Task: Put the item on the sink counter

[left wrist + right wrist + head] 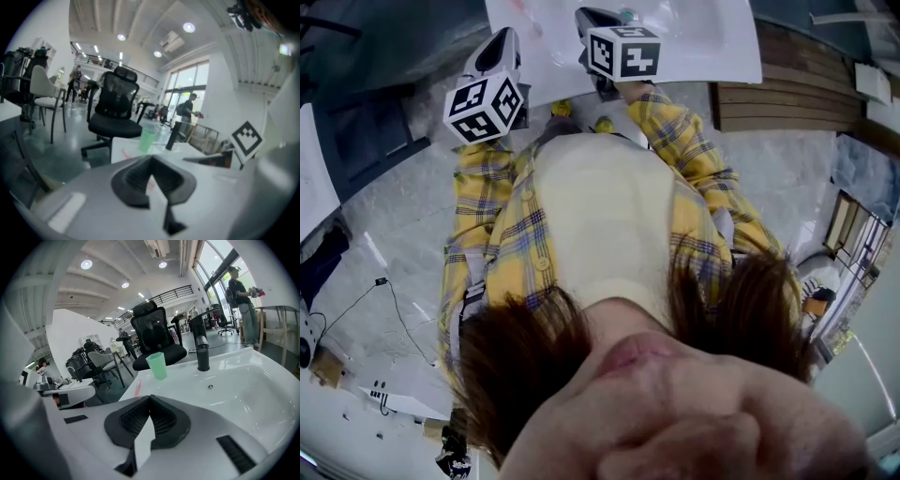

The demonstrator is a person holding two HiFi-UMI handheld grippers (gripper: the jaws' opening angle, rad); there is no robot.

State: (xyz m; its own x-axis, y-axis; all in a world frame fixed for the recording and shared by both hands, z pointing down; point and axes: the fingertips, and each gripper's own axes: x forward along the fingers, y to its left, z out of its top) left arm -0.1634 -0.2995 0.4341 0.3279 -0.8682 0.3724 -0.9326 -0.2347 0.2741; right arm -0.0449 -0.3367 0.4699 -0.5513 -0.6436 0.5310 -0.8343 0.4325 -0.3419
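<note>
My left tool [151, 165] and right tool [149, 401] were both clenched empty; the green cup [157, 365] stood left of the faucet [202, 352], nearer my right tool.

No writing was readable; the cubes [484, 106] [623, 52] on the left gripper [151, 169] and right gripper [149, 409] bore only square patterns.

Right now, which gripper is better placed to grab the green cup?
Right, probably. The right gripper faces the green cup across the sink counter; the left gripper sees it farther off. Both shut, empty.
</note>
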